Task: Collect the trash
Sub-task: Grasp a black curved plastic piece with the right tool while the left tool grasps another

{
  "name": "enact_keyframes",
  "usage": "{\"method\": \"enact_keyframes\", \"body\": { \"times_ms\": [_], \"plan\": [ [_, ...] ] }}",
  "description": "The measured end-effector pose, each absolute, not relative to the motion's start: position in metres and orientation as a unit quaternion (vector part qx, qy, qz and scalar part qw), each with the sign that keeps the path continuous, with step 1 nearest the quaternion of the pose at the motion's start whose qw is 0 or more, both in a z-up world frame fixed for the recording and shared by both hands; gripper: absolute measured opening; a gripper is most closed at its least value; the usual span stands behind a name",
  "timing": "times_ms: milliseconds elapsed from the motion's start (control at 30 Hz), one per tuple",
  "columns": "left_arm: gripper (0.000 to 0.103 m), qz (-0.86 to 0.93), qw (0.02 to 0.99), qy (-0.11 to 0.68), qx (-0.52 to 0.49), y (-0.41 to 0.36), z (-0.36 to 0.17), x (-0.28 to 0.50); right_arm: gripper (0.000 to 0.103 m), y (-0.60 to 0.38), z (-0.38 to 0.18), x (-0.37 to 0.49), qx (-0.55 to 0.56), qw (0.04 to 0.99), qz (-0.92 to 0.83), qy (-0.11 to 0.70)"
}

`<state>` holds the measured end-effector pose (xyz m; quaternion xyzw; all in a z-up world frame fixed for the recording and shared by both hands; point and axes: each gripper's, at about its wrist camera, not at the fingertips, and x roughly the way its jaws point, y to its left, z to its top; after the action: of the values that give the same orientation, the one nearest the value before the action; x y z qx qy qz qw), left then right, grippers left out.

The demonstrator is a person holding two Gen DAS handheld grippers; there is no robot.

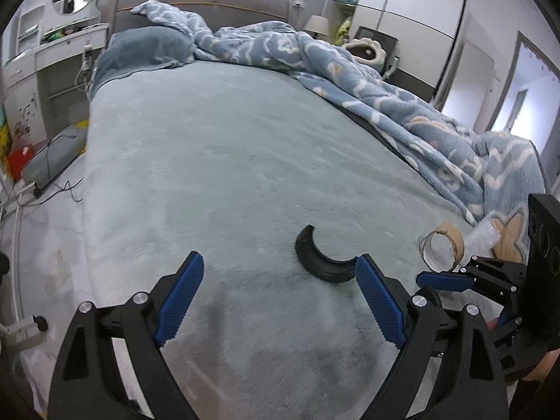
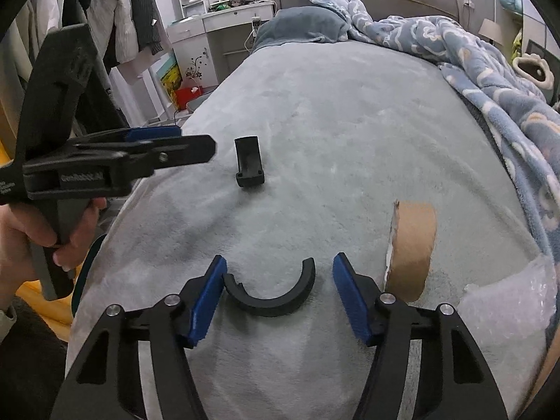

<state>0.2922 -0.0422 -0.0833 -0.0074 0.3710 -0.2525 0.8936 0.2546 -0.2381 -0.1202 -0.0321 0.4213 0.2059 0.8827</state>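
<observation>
Bedding in pale grey covers the bed [image 2: 350, 112], and all the trash lies on it. Everything here is placed from the black half ring [image 2: 271, 294], a curved black piece lying flat near the foot of the bed.

Far to the left of the half ring is the left gripper [image 2: 182, 140], held in a hand [image 2: 38, 234]. From the side its blue pads look close together, but in the left wrist view the left gripper [image 1: 280, 297] is wide open and holds nothing. In that view the half ring [image 1: 320, 262] lies just past its right finger.

Up and a little left of the half ring, well apart from it, sits a small black box piece [image 2: 249, 168].

Around the half ring is the right gripper [image 2: 278, 294]. Its two blue fingers are spread wide, one on each side of the ring. The left finger looks right next to the ring's end, but whether it touches is hard to tell. It grips nothing.

Just to the right of the half ring stands a brown tape roll [image 2: 413, 248], up on its edge. Farther right lies a clear bubble wrap piece [image 2: 507, 308]. Behind that is a blue patterned blanket [image 2: 490, 70], bunched along the right side of the bed.
</observation>
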Motion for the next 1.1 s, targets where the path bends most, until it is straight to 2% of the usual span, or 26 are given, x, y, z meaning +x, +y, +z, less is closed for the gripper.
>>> {"method": "enact_keyframes", "body": {
  "times_ms": [33,67,100,267,433,767,900,1100],
  "plan": [
    [0.090,-0.256,0.893,0.371,-0.005,-0.045,-0.084,0.293,0.057,-0.238,-0.120,0.254,-0.033,0.882,0.207,0.421],
    [0.090,-0.263,0.891,0.370,-0.004,-0.047,-0.085,0.294,0.050,-0.238,-0.120,0.254,-0.033,0.882,0.209,0.421],
    [0.090,-0.266,0.890,0.369,-0.004,-0.049,-0.085,0.294,0.049,-0.238,-0.119,0.253,-0.035,0.881,0.211,0.422],
    [0.090,-0.277,0.886,0.373,0.000,-0.058,-0.090,0.301,0.048,-0.239,-0.113,0.247,-0.053,0.883,0.198,0.422],
    [0.088,-0.288,0.878,0.381,0.014,-0.069,-0.097,0.306,0.048,-0.261,-0.102,0.248,-0.017,0.891,0.192,0.410],
    [0.069,-0.284,0.870,0.399,0.061,-0.091,-0.110,0.309,0.048,-0.278,-0.090,0.245,0.014,0.895,0.194,0.401],
    [0.053,-0.286,0.868,0.402,0.054,-0.090,-0.108,0.310,0.048,-0.278,-0.090,0.245,0.015,0.895,0.195,0.400],
    [0.048,-0.284,0.866,0.407,0.056,-0.089,-0.101,0.305,0.048,-0.277,-0.085,0.247,0.029,0.896,0.198,0.397]
  ]
}}
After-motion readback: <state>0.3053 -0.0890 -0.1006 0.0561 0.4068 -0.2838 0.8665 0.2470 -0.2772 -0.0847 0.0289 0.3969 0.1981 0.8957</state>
